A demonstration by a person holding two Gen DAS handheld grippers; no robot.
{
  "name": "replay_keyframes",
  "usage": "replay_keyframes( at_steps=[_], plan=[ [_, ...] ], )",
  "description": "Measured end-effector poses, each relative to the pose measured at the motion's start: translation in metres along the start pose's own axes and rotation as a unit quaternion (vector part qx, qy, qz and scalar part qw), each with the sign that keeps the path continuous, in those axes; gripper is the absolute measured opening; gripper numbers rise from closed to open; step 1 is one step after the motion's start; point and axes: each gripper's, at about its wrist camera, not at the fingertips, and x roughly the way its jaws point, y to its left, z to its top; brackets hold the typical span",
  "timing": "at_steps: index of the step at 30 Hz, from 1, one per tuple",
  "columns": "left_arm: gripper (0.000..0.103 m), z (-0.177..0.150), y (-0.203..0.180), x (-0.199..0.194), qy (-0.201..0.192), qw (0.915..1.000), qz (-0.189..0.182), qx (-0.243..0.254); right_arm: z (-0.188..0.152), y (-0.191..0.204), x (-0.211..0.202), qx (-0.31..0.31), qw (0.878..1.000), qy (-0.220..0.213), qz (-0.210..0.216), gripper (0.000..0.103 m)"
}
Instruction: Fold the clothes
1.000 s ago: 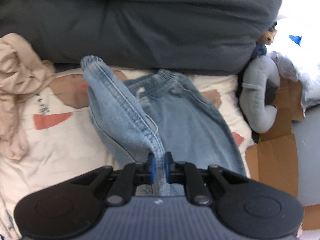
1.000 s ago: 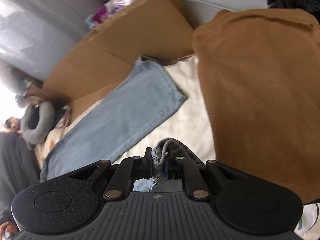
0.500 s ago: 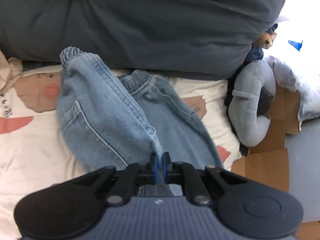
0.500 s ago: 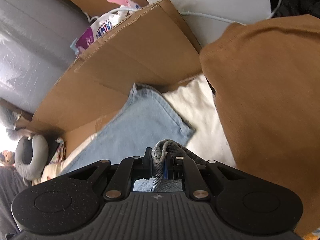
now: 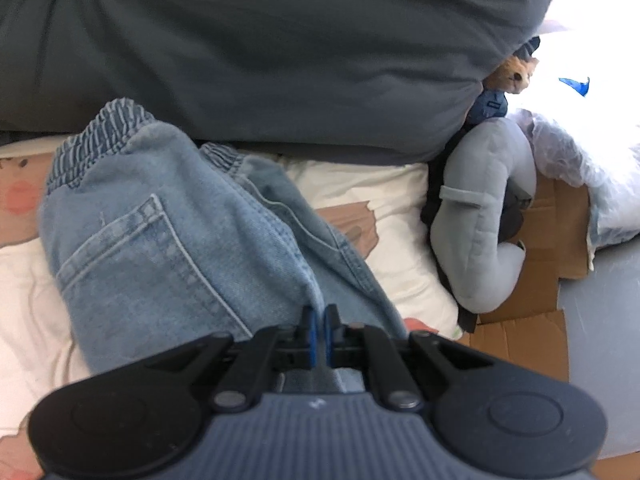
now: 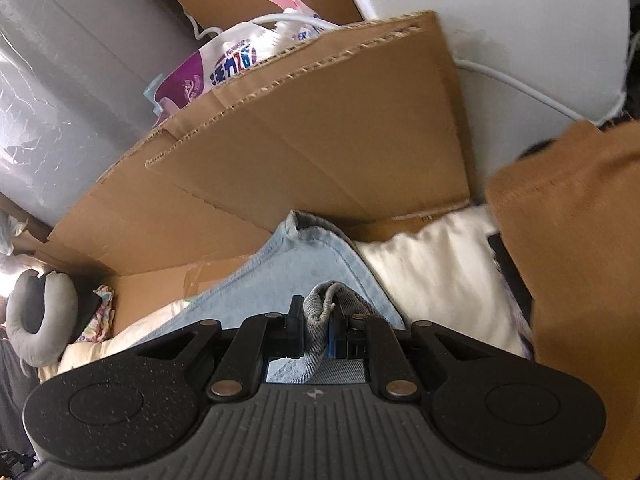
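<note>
Since the last frame, your left tongs (image 5: 319,334), clamped on the jeans (image 5: 168,248), carried the waistband over; right tongs (image 6: 316,330) grip the hem.

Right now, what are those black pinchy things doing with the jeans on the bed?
A person is folding the jeans using two hand-held tongs. The left tongs are shut on a fold of denim near the waistband end, with the back pocket facing up. The right tongs are shut on a bunched bit of the leg, near its hem by the cardboard. The jeans lie partly doubled over on the bed, so the fold is not yet finished.
</note>
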Motion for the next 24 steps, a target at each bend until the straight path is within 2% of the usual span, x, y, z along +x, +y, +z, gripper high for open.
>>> replay_keyframes(
  at_steps=[5,13,24],
  plan=[
    [0.004,0.002,0.0,0.022,-0.005,0.9999,-0.001,-0.014,0.008,0.01,0.018,-0.012,1.0,-0.009,-0.007,0.009],
    [0.003,0.007,-0.019,0.047,-0.006,0.9999,-0.008,0.002,0.024,0.015,0.05,-0.019,0.999,-0.003,-0.026,0.009],
    [0.003,0.012,-0.029,0.103,0.01,0.9998,0.016,0.001,0.034,0.018,0.095,-0.033,0.999,0.008,-0.039,0.009]
  ],
)
